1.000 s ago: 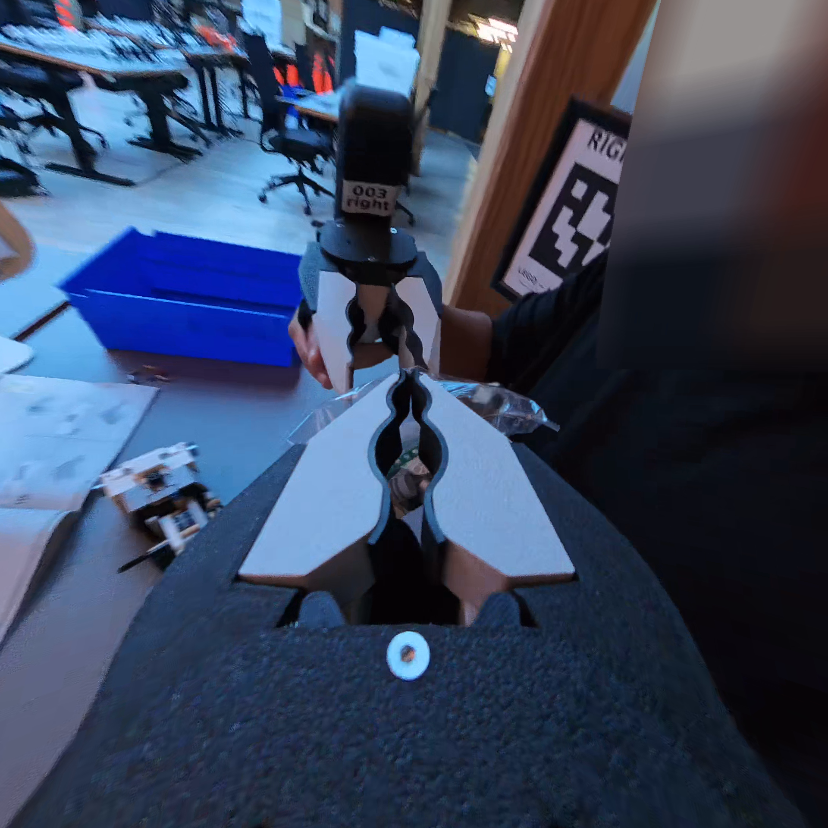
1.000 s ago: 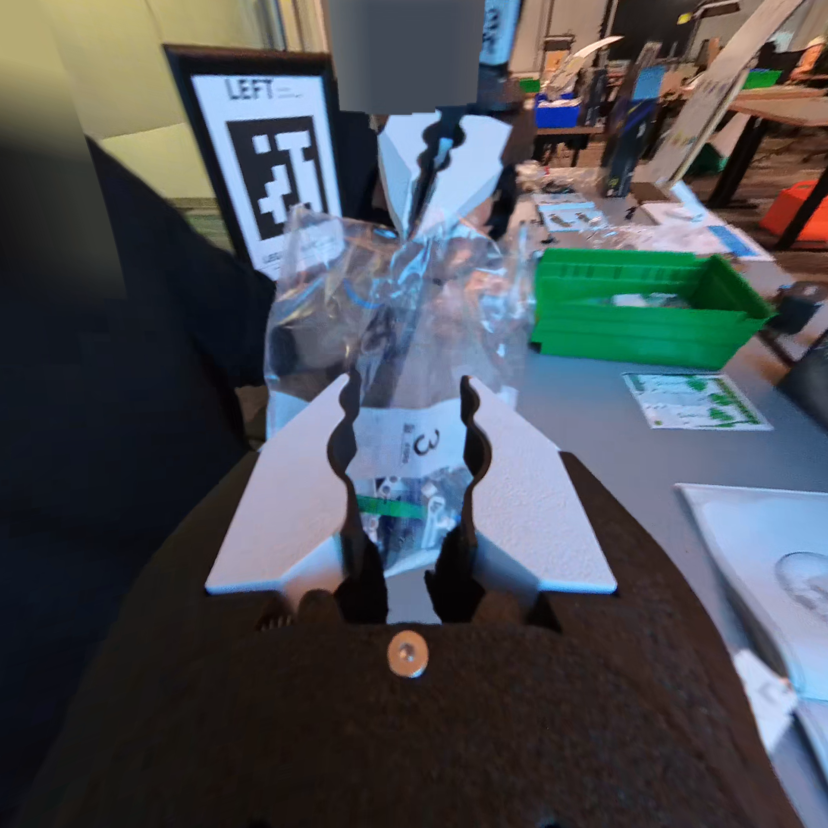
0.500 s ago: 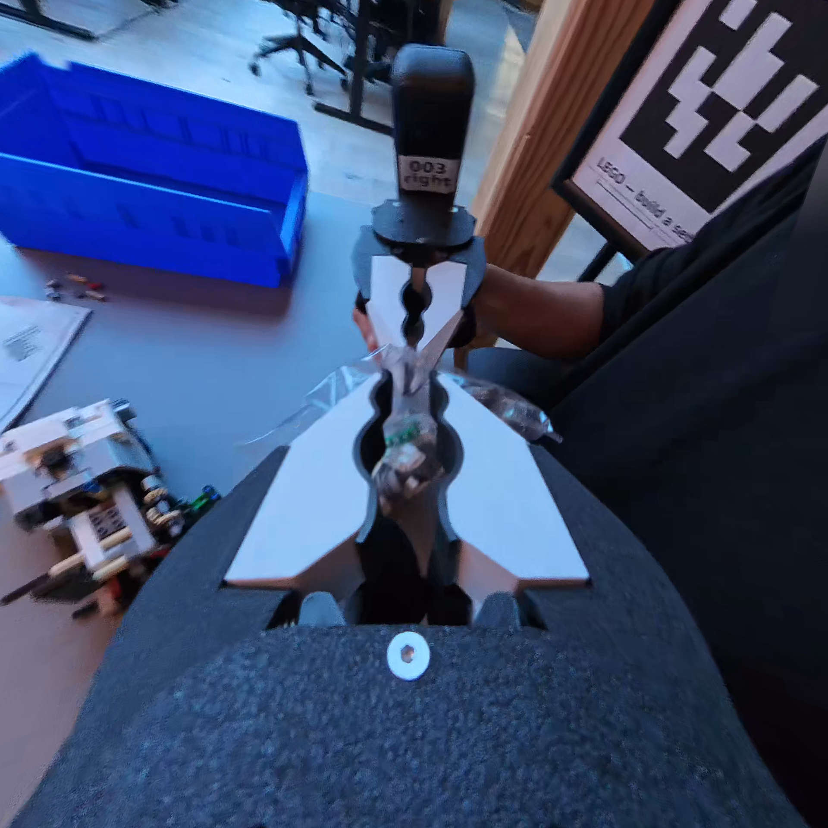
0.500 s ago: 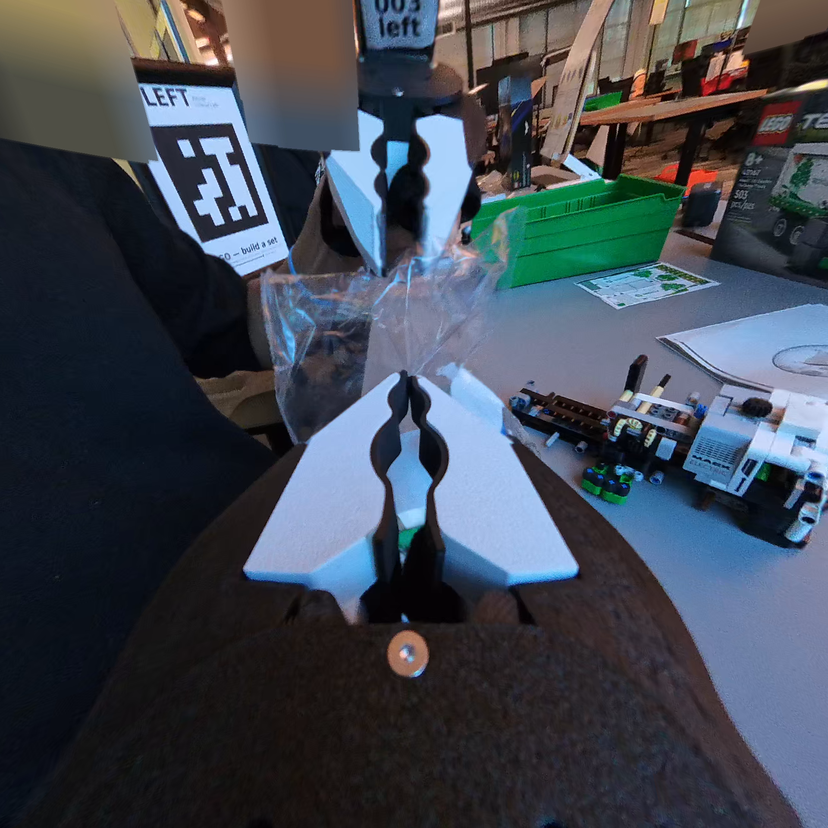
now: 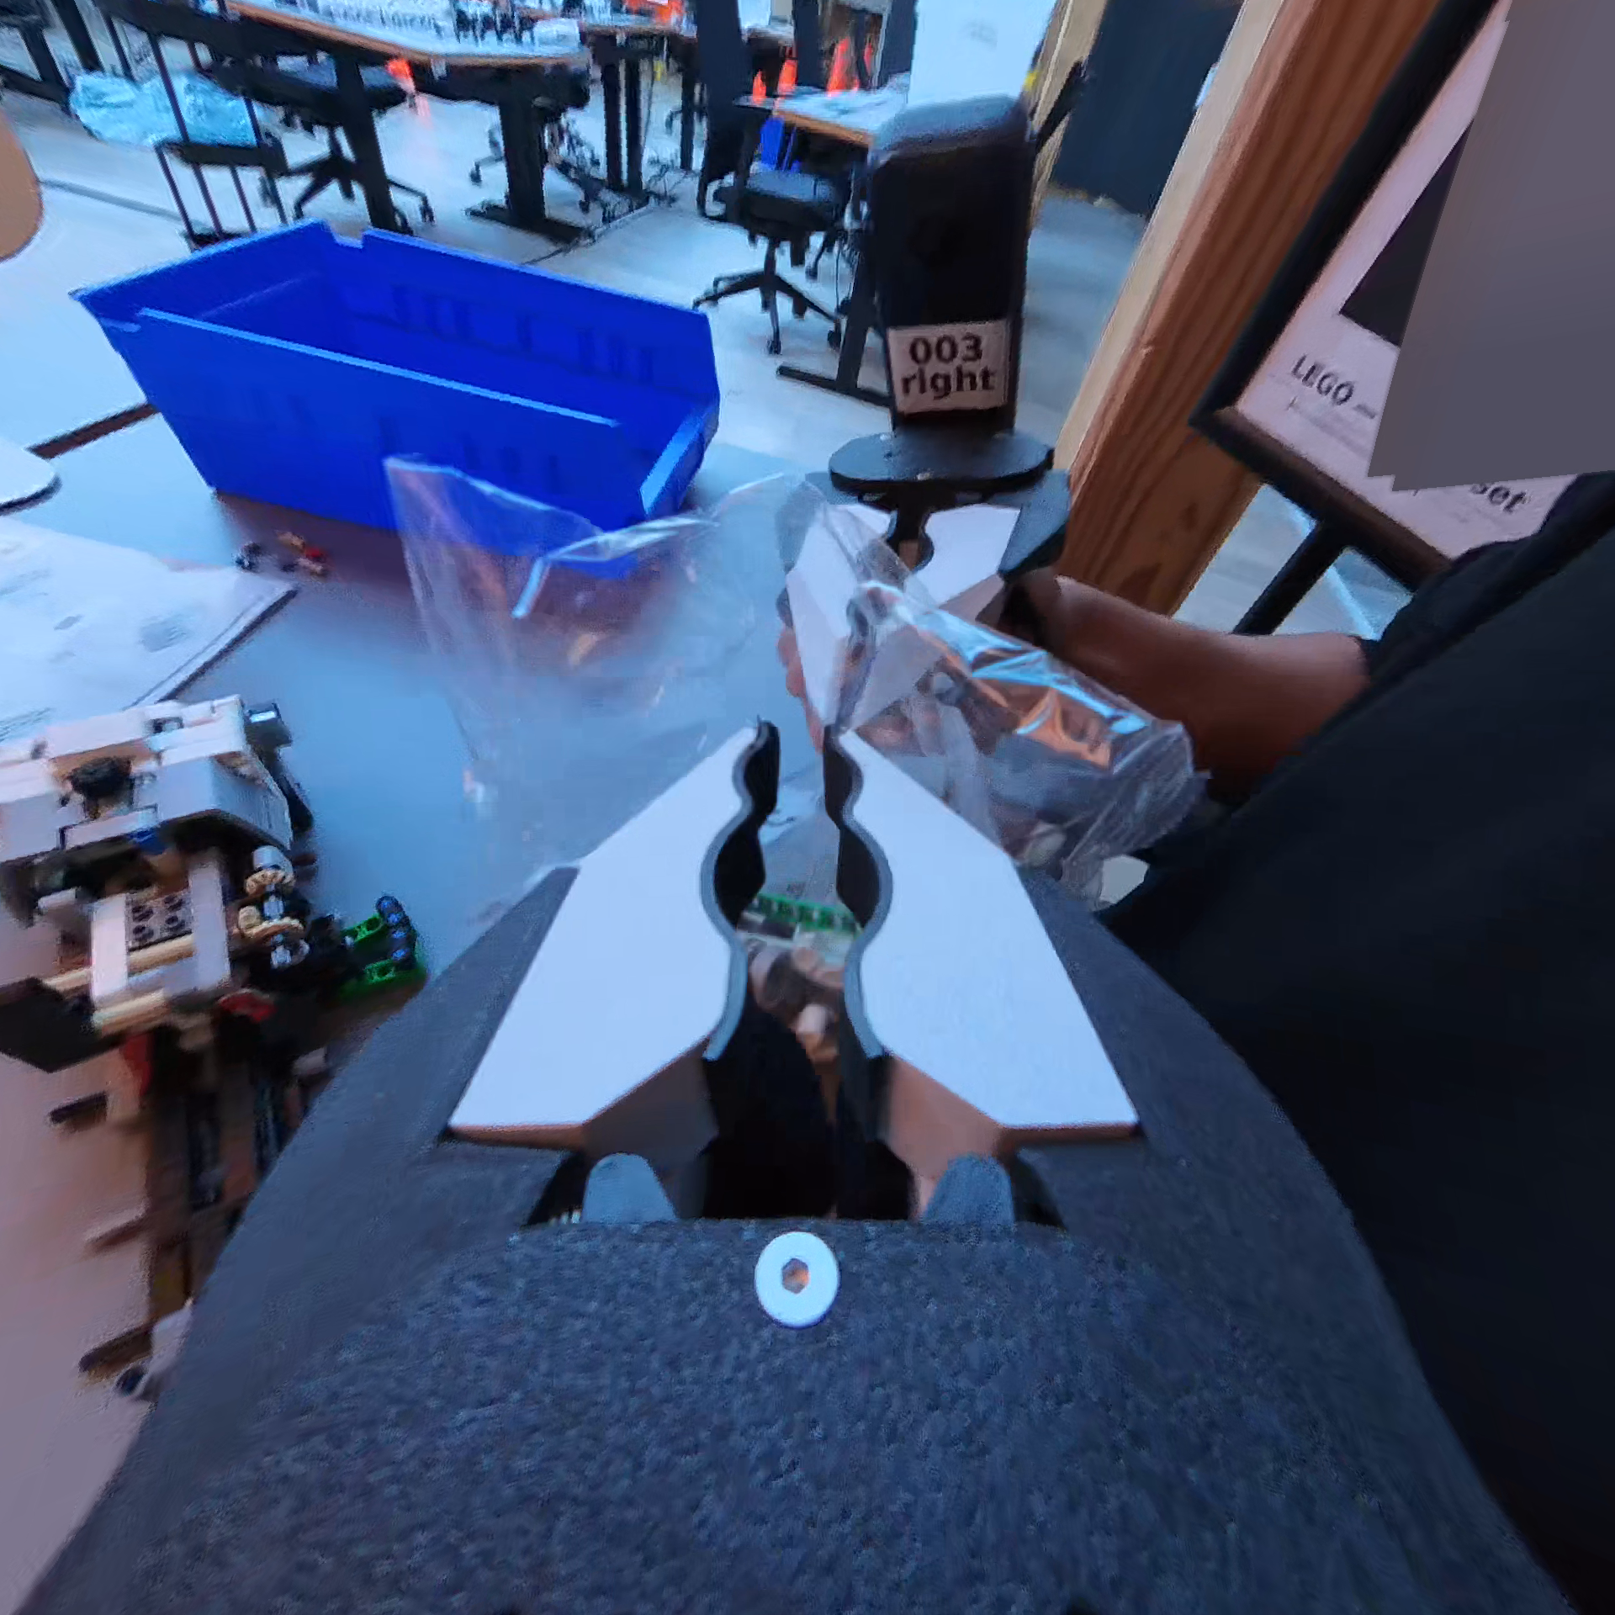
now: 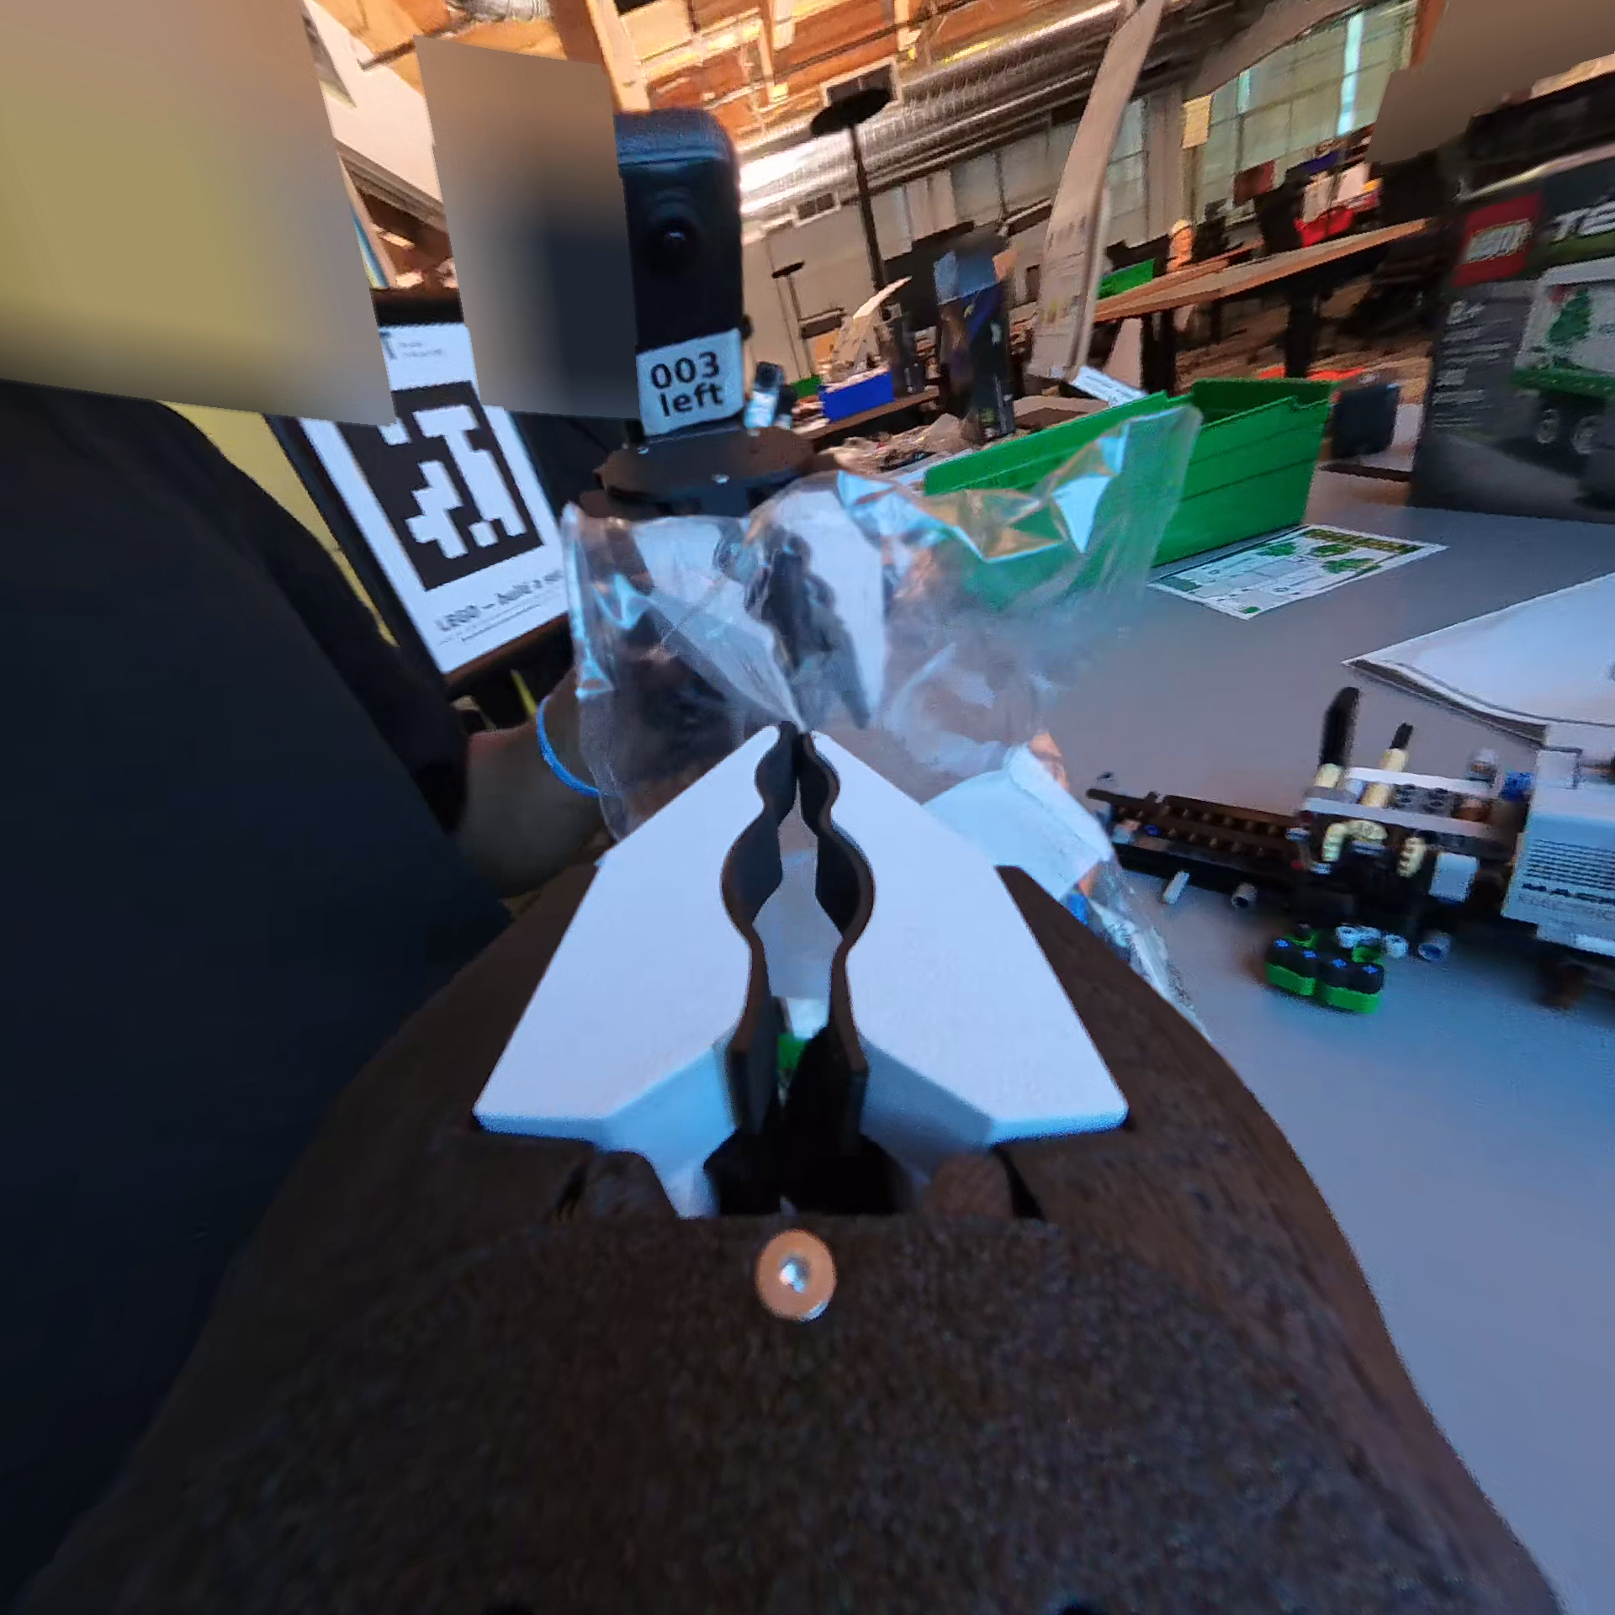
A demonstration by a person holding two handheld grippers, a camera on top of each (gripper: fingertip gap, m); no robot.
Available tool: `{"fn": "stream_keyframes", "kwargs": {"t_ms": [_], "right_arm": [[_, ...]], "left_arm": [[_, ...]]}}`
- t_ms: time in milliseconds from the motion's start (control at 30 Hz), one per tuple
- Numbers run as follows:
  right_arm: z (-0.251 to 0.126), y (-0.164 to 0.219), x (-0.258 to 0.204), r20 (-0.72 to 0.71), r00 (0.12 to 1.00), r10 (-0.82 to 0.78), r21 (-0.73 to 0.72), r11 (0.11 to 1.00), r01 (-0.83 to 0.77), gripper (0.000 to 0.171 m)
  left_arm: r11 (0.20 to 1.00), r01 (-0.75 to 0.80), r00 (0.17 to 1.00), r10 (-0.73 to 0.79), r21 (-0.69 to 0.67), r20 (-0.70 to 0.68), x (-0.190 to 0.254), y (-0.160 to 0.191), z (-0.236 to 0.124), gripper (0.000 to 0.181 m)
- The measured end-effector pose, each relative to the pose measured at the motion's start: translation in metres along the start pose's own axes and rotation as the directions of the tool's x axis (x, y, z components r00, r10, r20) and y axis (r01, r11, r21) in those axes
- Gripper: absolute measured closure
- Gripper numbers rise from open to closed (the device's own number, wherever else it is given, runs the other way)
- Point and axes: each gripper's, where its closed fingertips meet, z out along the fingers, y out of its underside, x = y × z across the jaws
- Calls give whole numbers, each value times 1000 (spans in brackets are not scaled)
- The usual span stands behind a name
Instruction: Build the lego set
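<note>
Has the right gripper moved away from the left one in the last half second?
Yes. In the left wrist view, the right gripper sits farther back, and the clear bag is stretched between them.

My left wrist view reads cool and bluish, fairly dim, with the half-built lego truck (image 5: 149, 874) smeared by motion at the frame edge. The right wrist view is warmer, lit from windows far behind. Glare streaks the clear plastic bag (image 6: 874, 612). Straight lines bow outward toward both frames' edges.

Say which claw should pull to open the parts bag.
Right, probably: the right claw pinches the clear bag tight at its tips; the left claw shows a tip gap, so its hold looks looser.
</note>
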Motion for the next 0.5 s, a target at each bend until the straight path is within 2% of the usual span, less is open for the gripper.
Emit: {"fn": "stream_keyframes", "kwargs": {"t_ms": [100,233,333,467,500], "right_arm": [[2,2,0,-19,1000,-15,-34,999,15,171],[1,7,-13,66,998,-22,-89,996,27,171],[1,9,-8,49,997,-63,-139,988,69,171],[-3,2,0,29,999,-37,-101,994,40,171],[-3,0,1,36,999,-18,-83,996,21,171]], "left_arm": [[1000,-5,998,6,22,-68,5,-1,-1,181],[998,-58,982,54,-21,-179,19,7,-4,181],[985,-154,976,139,-80,-165,14,15,-11,181],[993,-93,991,86,-66,-101,-4,17,-21,181],[997,-57,993,51,-47,-109,-4,17,-21,164]]}}
